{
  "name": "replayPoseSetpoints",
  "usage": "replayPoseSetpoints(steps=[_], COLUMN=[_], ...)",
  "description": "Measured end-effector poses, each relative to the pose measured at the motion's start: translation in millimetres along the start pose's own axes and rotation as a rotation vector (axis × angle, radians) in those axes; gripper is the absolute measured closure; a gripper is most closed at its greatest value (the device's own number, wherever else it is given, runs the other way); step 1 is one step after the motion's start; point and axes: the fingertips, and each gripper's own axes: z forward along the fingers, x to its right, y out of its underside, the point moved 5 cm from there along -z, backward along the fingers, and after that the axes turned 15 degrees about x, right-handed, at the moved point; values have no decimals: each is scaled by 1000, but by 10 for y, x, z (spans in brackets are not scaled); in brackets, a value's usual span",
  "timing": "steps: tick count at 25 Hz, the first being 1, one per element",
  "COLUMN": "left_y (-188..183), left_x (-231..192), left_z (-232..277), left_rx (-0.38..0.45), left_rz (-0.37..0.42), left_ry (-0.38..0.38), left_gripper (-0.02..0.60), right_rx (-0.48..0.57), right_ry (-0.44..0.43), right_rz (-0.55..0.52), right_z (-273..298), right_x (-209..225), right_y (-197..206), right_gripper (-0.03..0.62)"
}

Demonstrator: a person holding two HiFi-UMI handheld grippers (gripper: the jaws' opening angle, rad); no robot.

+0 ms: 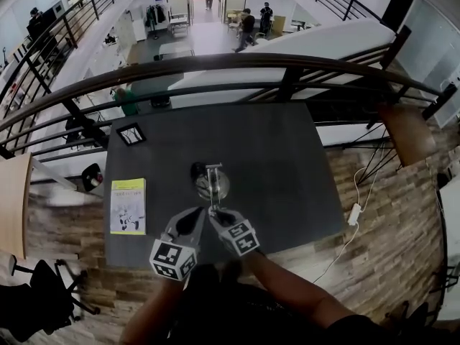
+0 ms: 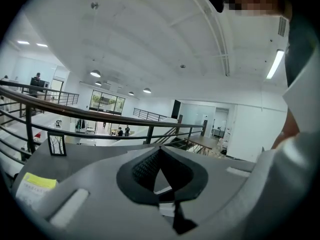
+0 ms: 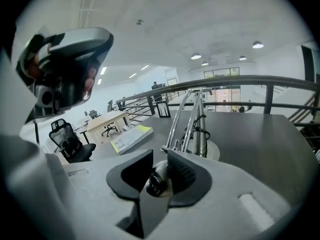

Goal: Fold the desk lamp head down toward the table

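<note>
The desk lamp (image 1: 211, 184) stands on the dark surface (image 1: 287, 157). The jaws of our right gripper (image 3: 160, 156) clamp its lamp head (image 3: 155, 179); the jaws of the left gripper (image 2: 159, 151) are closed and empty. We expect a light lamp with thin arms (image 3: 186, 119) and stiff hinges, so the head is the good hold.

Open tabletop (image 1: 287, 171) right, lamp (image 1: 211, 184) mid-table, book (image 1: 128, 205) at left (frame (image 1: 131, 134) behind)

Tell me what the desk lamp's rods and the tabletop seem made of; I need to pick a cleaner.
The desk lamp: rods look like polished chrome-plated metal, mirror-bright with sharp highlights. The tabletop: matte dark grey, likely laminate or painted board; it shows no grain and only a dull sheen.
</note>
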Motion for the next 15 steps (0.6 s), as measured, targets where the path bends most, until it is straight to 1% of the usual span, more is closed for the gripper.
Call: replayPoseSetpoints(steps=[5, 8, 11, 15], left_y=[50, 43, 12, -84], left_x=[-40, -41, -32, 59], left_z=[40, 56, 36, -31], left_rx=[-12, -8, 0, 20], left_rz=[-8, -2, 8, 22], left_ry=[5, 4, 2, -6], left_gripper=[580, 580, 580, 580], right_rx=[4, 6, 61, 177], right_ry=[19, 3, -25, -62], right_rz=[-7, -5, -42, -97], right_z=[33, 13, -116, -428], right_x=[31, 34, -10, -137], right_y=[42, 16, -163, -580], right_gripper=[511, 510, 511, 538])
